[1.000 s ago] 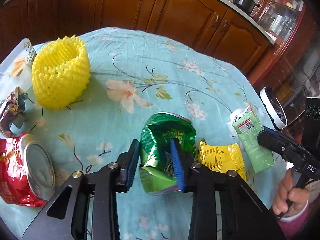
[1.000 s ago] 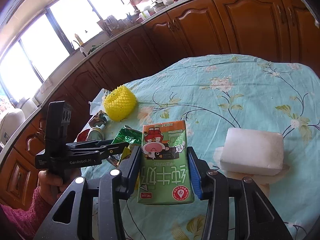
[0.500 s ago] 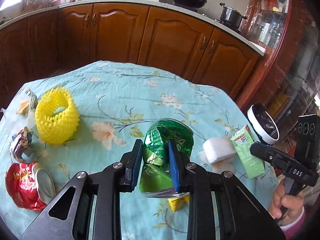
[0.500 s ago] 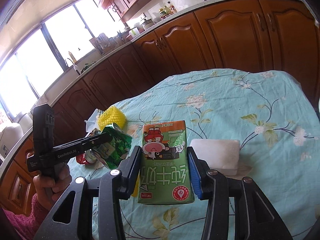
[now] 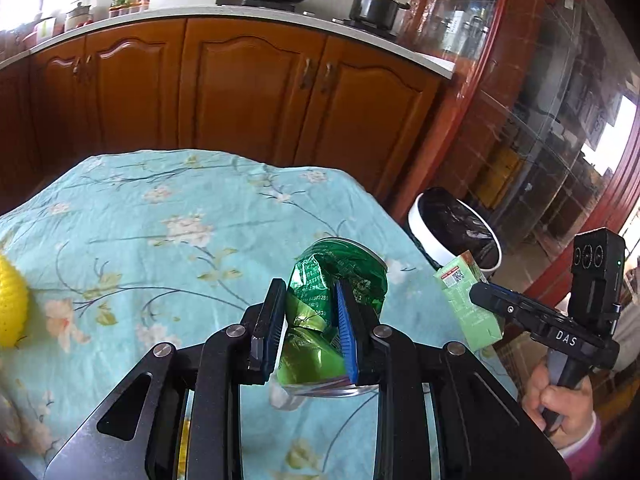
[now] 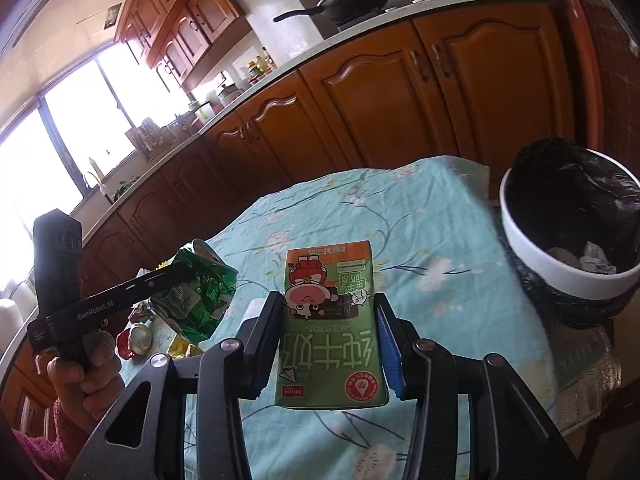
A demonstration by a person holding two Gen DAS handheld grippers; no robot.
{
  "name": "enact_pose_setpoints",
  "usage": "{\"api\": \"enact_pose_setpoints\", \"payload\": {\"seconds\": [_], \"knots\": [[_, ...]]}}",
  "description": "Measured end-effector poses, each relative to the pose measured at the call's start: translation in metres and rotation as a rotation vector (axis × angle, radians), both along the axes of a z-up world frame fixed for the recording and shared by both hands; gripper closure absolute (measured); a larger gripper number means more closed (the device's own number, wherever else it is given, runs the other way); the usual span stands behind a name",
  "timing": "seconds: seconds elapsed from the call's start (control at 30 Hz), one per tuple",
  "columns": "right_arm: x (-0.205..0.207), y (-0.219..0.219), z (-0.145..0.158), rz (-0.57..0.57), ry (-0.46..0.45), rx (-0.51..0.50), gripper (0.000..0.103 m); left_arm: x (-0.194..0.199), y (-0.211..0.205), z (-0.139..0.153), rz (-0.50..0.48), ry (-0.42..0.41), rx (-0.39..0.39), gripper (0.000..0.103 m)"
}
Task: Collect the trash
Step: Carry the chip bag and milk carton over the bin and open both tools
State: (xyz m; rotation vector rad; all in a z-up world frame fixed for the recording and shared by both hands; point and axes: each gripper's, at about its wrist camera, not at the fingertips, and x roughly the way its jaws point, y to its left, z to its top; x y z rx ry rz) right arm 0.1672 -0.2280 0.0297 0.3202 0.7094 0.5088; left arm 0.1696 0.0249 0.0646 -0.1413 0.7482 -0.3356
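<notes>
Left wrist view: the left gripper [image 5: 306, 320] has its jaws clenched on a crushed green can [image 5: 332, 300], which is held clear above the worktop [image 5: 160, 232] with its pale blue flowered cloth. At the far left edge a yellow foam net [image 5: 12, 312] lies on the cloth. To the right, the right gripper [image 5: 480, 294] carries a green milk carton [image 5: 464, 300], near a white trash bin [image 5: 448, 236] lined with a black bag, which stands just past the worktop's right edge.

Right wrist view: the right gripper [image 6: 328, 328] has its jaws closed on both sides of the milk carton [image 6: 330, 328], printed side up, held over the cloth. The trash bin [image 6: 560, 268] sits to the right, beside the worktop, with some crumpled scraps inside. On the left, the left gripper [image 6: 176, 276] holds the green can [image 6: 196, 296] in the air. Below it lie a red crushed can [image 6: 134, 340] and what looks like a yellow wrapper [image 6: 182, 346], partly hidden.
</notes>
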Motion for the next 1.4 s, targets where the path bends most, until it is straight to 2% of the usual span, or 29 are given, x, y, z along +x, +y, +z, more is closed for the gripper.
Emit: {"api": "enact_pose_setpoints", "payload": {"seconds": [0.23, 0.63, 1.17, 1.4], "knots": [[-0.003, -0.051, -0.001, -0.106, 0.006, 0.004, 0.058, 0.014, -0.049, -0.002, -0.082, 0.012, -0.001, 0.080], [0.000, -0.112, 0.000, -0.220, -0.002, 0.025, 0.058, 0.039, -0.106, 0.000, -0.161, 0.015, 0.020, 0.080], [0.046, -0.170, 0.001, -0.309, 0.005, -0.017, 0.058, 0.102, -0.191, 0.010, -0.247, 0.013, 0.037, 0.080], [0.072, -0.189, -0.004, -0.335, 0.025, -0.024, 0.058, 0.129, -0.227, 0.004, -0.260, 0.027, 0.061, 0.080]]}}
